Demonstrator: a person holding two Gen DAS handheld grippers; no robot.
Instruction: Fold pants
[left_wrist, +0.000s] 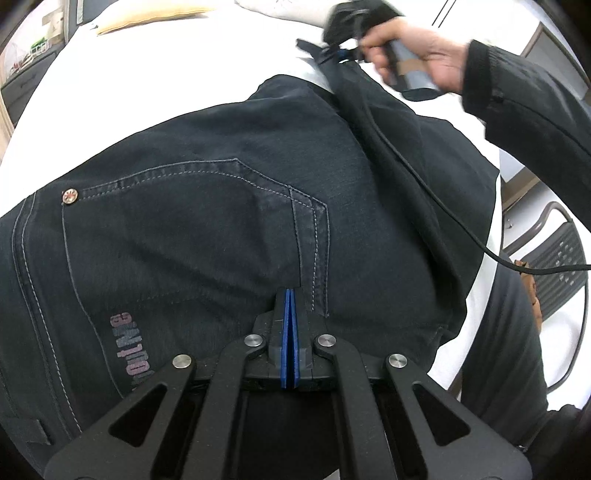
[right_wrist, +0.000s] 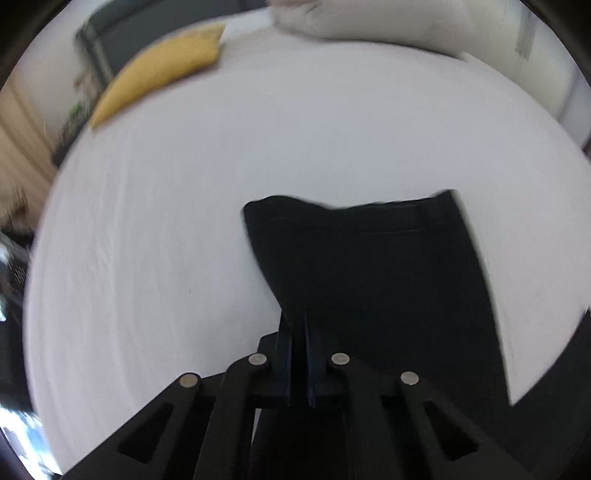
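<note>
Dark pants (left_wrist: 229, 221) are spread across the white bed (right_wrist: 184, 221). The left gripper (left_wrist: 289, 295) is seen closed, blue pads together, at the pocket seam. A raised pants edge is pinched by the right gripper (right_wrist: 300, 321); bare sheet is seen upper left.

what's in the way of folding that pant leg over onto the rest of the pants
Nothing visible. The right tool is shut on the pants at the leg end, and only bare white bed sheet lies around the cloth. The yellow pillow sits far off at the bed's far edge.
</note>
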